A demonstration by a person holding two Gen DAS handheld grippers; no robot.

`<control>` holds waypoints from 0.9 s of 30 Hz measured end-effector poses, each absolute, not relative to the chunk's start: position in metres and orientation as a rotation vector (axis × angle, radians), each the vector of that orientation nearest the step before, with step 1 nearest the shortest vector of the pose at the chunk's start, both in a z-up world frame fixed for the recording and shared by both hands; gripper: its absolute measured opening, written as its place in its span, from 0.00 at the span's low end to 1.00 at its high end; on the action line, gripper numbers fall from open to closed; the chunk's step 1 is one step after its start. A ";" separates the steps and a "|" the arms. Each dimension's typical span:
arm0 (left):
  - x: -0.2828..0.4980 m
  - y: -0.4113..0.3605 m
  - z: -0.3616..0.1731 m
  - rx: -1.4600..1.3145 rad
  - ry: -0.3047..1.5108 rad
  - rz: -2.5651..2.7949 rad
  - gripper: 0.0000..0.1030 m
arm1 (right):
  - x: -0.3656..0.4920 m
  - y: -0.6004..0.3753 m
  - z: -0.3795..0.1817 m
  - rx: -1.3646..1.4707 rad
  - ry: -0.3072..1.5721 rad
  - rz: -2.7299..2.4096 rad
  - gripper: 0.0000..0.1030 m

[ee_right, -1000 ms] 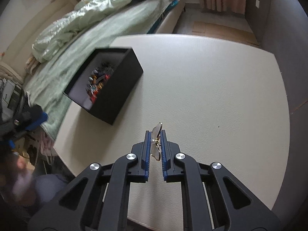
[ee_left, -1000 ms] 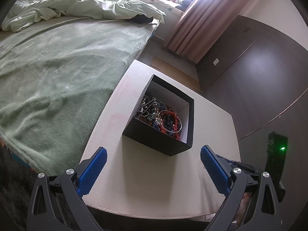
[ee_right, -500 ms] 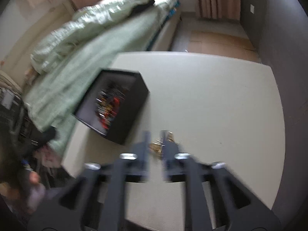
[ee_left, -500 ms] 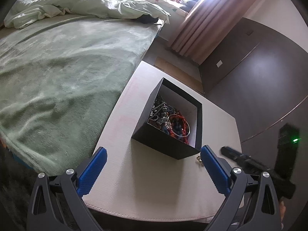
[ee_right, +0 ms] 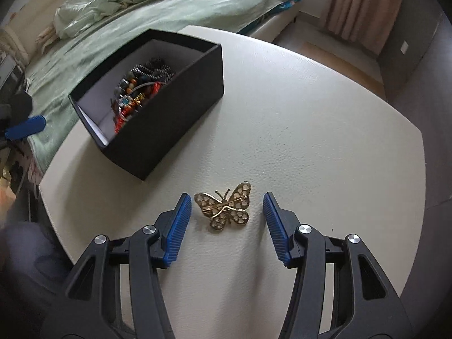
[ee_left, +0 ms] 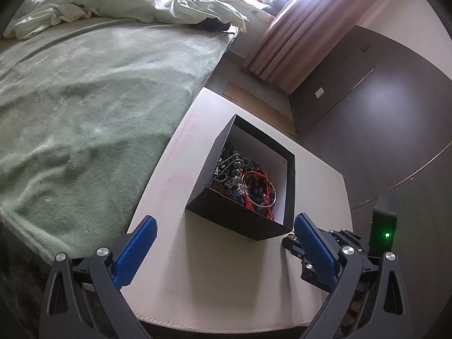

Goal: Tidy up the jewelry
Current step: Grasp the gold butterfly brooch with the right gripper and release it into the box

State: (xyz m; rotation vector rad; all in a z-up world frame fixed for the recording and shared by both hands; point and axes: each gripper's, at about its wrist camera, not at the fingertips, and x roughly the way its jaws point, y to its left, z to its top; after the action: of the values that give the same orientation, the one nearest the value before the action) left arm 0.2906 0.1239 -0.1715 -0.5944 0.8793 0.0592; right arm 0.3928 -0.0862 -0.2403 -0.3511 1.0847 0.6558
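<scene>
A gold butterfly brooch point(ee_right: 224, 209) lies flat on the cream table point(ee_right: 325, 141), back side up. My right gripper point(ee_right: 224, 220) stands over it, jaws opening, the blue pads point(ee_right: 177, 228) on either side and clear of the brooch. A black jewelry box point(ee_right: 169, 113) with beads and bracelets inside sits just beyond, to the left. In the left wrist view the same box point(ee_left: 240, 217) holds a tangle of necklaces and a red bangle point(ee_left: 258, 189). My left gripper point(ee_left: 223, 247) is open in front of it, holding nothing. The right gripper's black frame point(ee_left: 333, 243) shows past my right pad.
A bed with a green blanket point(ee_left: 79, 107) runs along the table's left side. A dark wall point(ee_left: 381, 107) and pink curtains point(ee_left: 293, 34) stand beyond the table. The table's rounded front edge point(ee_left: 226, 322) is close below my left gripper.
My right gripper, shut on the brooch a second ago, came down toward the box and let go; the brooch now lies on the table. The left gripper barely moved.
</scene>
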 end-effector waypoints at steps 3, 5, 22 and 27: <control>0.292 0.124 -0.172 -0.599 0.880 0.057 0.91 | 0.391 -0.083 -0.242 -0.377 1.062 0.674 0.48; 0.292 0.123 -0.171 -0.595 0.879 0.056 0.91 | 0.390 -0.081 -0.240 -0.375 1.064 0.683 0.40; 0.268 0.150 -0.161 -0.622 0.811 0.113 0.91 | 0.382 -0.070 -0.160 -0.117 0.843 0.662 0.40; 0.265 0.162 -0.162 -0.650 0.792 0.112 0.91 | 0.386 -0.049 -0.155 -0.053 0.846 0.707 0.40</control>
State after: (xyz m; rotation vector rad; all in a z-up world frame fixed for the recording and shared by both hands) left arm 0.2647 0.1621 -0.1617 -0.6504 0.7916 0.1118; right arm 0.3857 -0.0488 -0.1547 -0.0535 0.8461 0.7069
